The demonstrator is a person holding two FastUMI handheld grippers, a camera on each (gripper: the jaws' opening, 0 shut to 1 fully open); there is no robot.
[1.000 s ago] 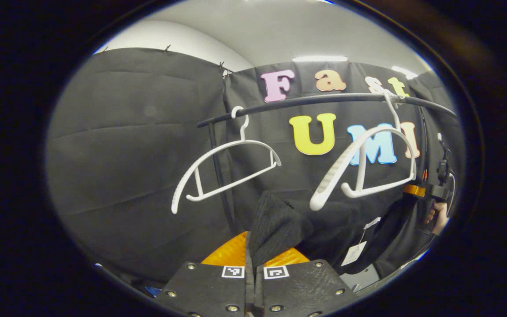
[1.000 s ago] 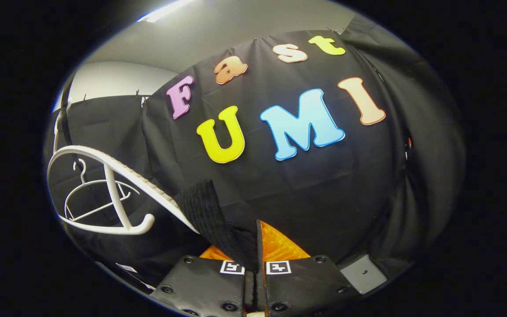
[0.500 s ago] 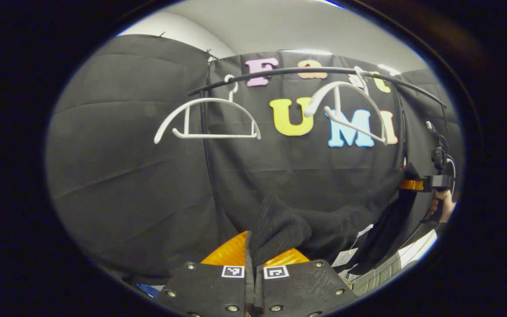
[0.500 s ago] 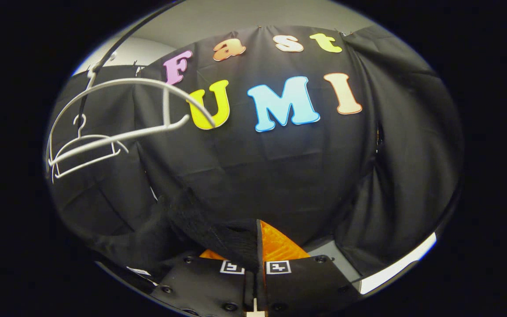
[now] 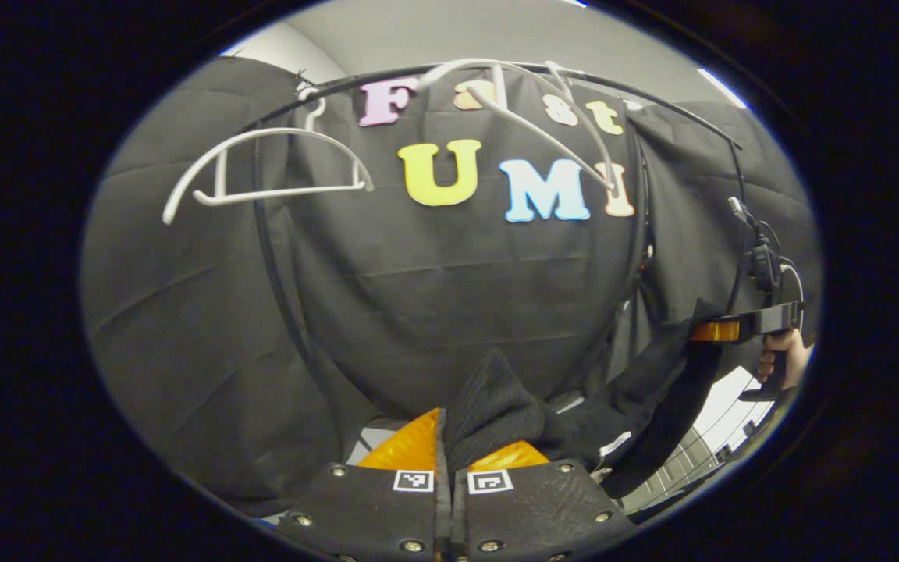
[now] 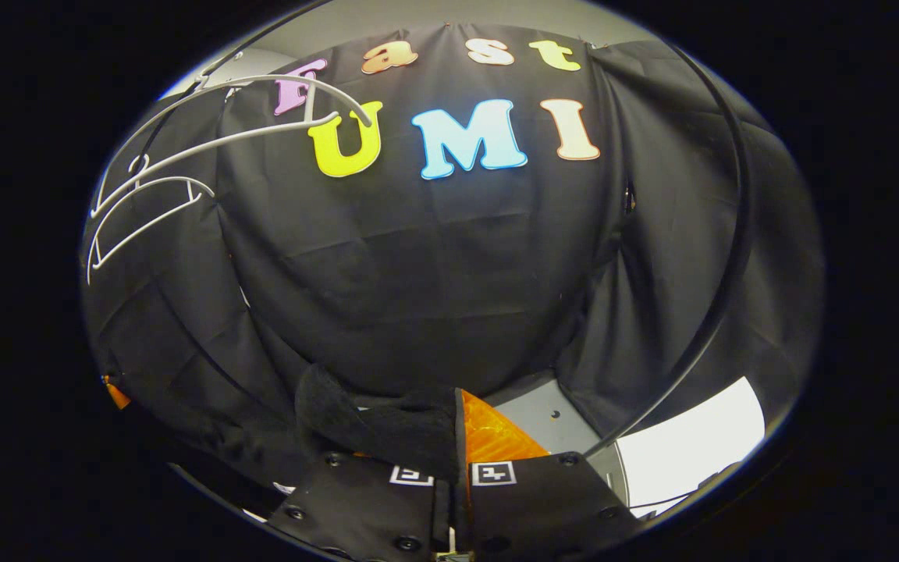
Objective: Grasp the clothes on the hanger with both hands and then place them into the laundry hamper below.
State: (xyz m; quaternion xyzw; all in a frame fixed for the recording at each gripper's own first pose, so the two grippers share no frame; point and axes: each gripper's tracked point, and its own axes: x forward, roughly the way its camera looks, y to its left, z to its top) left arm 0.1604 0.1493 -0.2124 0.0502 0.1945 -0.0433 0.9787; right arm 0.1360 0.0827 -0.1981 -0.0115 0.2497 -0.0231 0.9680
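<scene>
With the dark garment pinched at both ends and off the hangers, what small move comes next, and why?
Probably lower both tools together. The left tool and right tool each pinch the dark garment, which hangs between them, clear of the bare white hangers above. The hamper isn't identifiable, so descend slowly.

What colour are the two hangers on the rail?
White; both hangers show best in the left gripper view.

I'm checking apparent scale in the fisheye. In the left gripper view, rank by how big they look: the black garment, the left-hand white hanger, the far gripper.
1. Black garment, stretching from the near fingers across to the far gripper.
2. White hanger on the rail.
3. Far gripper, smallest, though distance shrinks it.
</scene>
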